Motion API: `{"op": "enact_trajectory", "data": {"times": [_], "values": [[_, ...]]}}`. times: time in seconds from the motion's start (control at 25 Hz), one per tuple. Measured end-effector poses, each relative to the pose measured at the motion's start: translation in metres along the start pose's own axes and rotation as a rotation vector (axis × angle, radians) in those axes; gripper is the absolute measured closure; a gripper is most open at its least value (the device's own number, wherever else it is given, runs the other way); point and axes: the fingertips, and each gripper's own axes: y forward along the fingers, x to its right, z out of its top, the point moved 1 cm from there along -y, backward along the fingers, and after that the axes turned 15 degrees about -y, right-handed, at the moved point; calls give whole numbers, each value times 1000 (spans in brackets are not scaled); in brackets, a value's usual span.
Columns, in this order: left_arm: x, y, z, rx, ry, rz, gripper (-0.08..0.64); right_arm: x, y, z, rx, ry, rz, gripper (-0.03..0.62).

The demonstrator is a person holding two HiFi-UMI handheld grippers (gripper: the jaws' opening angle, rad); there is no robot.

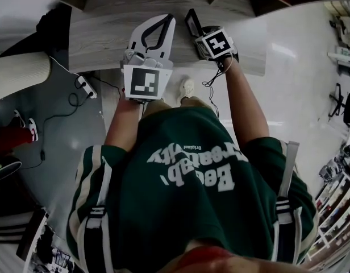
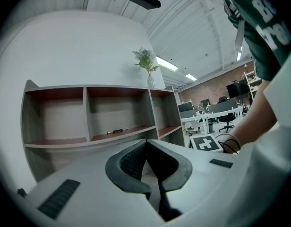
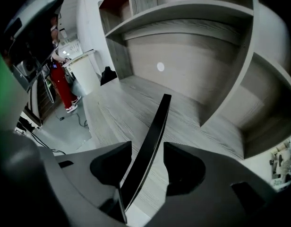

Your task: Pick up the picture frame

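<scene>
Right gripper [image 3: 146, 161] pinches the picture frame [image 3: 157, 122] edge-on, jaws narrowed around its lower end, the black slab pointing to one o'clock over the wooden counter [image 3: 112, 115]. It looks lifted. Left gripper [image 2: 146, 148], at its nine o'clock, is pressed together on nothing, probably just keeping clear.

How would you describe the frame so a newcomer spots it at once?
Find the grey wood counter under the shelves. Over it is the right gripper, and between its jaws is the frame: a thin black slab seen edge-on, the only dark, flat thing against the pale wood.
</scene>
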Motion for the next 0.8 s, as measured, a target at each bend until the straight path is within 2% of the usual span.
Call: {"op": "enact_trajectory", "data": {"times": [0.12, 0.36, 0.4, 0.44, 0.48, 0.6, 0.8], "values": [[-6, -2, -2, -2, -11, 12, 541, -1, 11, -2, -53, -29, 26, 376], [-23, -7, -7, 2, -25, 34, 541, -4, 35, -10, -183, -20, 65, 379], [-26, -8, -7, 3, -29, 37, 541, -2, 38, -13, -207, -22, 59, 416], [-29, -8, -8, 4, -33, 41, 541, 0, 41, -15, -225, -25, 47, 495], [-33, -7, -9, 5, -38, 44, 541, 2, 44, -16, -235, -27, 42, 520], [-41, -7, -9, 9, -41, 52, 541, 1, 51, -17, -237, 4, 69, 540], [-46, -9, -10, 4, -47, 60, 541, 1, 48, -12, -231, 0, 49, 552]]}}
